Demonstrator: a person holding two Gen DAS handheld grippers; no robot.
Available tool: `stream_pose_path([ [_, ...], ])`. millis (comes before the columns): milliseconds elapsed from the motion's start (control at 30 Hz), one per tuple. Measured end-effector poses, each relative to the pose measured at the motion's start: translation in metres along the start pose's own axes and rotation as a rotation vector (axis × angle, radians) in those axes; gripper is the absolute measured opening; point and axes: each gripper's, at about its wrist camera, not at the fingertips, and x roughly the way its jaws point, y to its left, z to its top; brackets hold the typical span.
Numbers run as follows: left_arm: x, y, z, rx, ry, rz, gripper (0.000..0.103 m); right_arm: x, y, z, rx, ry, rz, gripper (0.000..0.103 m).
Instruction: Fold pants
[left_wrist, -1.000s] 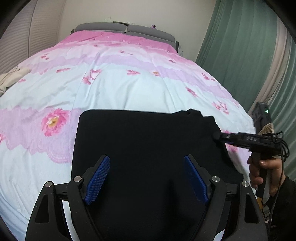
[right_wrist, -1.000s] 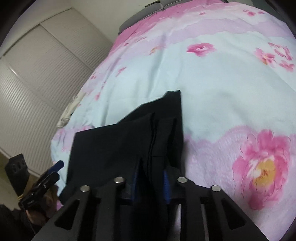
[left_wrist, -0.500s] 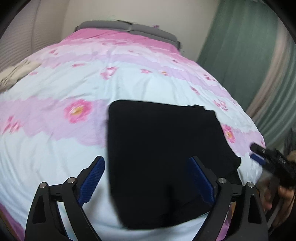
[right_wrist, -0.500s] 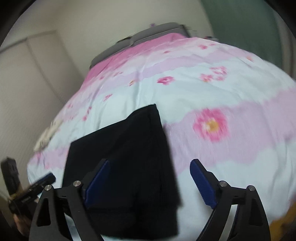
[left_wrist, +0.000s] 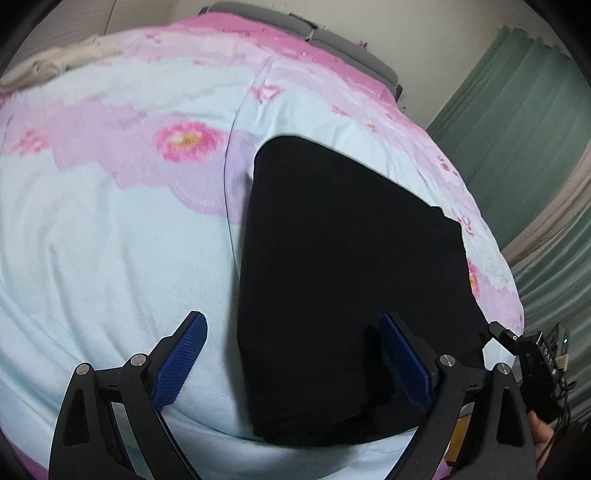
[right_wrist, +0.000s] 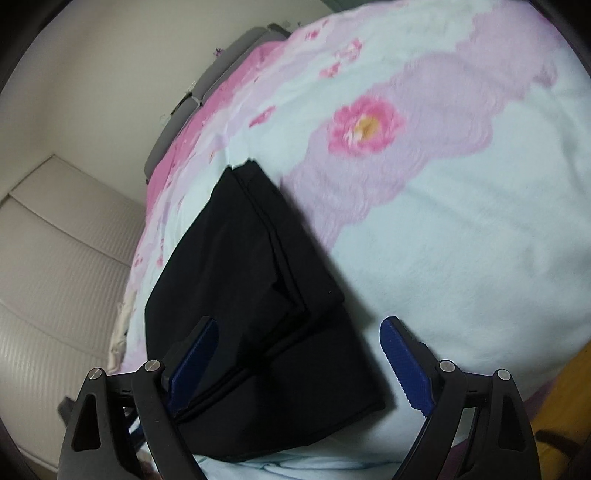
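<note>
The black pants (left_wrist: 343, 280) lie folded into a flat rectangle on the flowered bed cover, near the bed's front edge. In the right wrist view the pants (right_wrist: 251, 295) show stacked layers with visible fold edges. My left gripper (left_wrist: 291, 360) is open and empty, held above the pants' near left part. My right gripper (right_wrist: 299, 362) is open and empty, held above the pants' near right corner. The right gripper also shows at the far right of the left wrist view (left_wrist: 532, 350), in a hand.
The bed cover (left_wrist: 110, 240) is pale blue with pink flowers. A beige cloth (left_wrist: 48, 66) lies at the bed's far left. Grey headboard (left_wrist: 332, 40) at the back, green curtains (left_wrist: 517, 129) on the right, white wardrobe doors (right_wrist: 48, 277) on the left.
My right gripper let go of the pants' edge, opened and pulled back. My left gripper drew back and swung left, staying open. The pants now lie flat and free.
</note>
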Motion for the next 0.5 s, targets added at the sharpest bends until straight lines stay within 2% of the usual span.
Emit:
stream_pose_path([
  [100, 0.009, 0.003, -0.003, -0.047, 0.029, -0.023, 0.095, 0.006, -0.008, -0.002, 0.029, 0.014, 0.036, 0.090],
  [233, 0.015, -0.001, -0.007, -0.057, 0.030, -0.051, 0.095, 0.018, -0.009, -0.005, 0.037, 0.052, 0.133, 0.092],
  [333, 0.029, -0.005, -0.012, -0.082, 0.054, -0.105, 0.095, 0.025, -0.008, -0.005, 0.035, 0.066, 0.187, 0.092],
  [500, 0.034, -0.017, -0.017, -0.039, 0.020, -0.070, 0.096, 0.043, -0.012, 0.001, 0.043, 0.100, 0.279, 0.091],
])
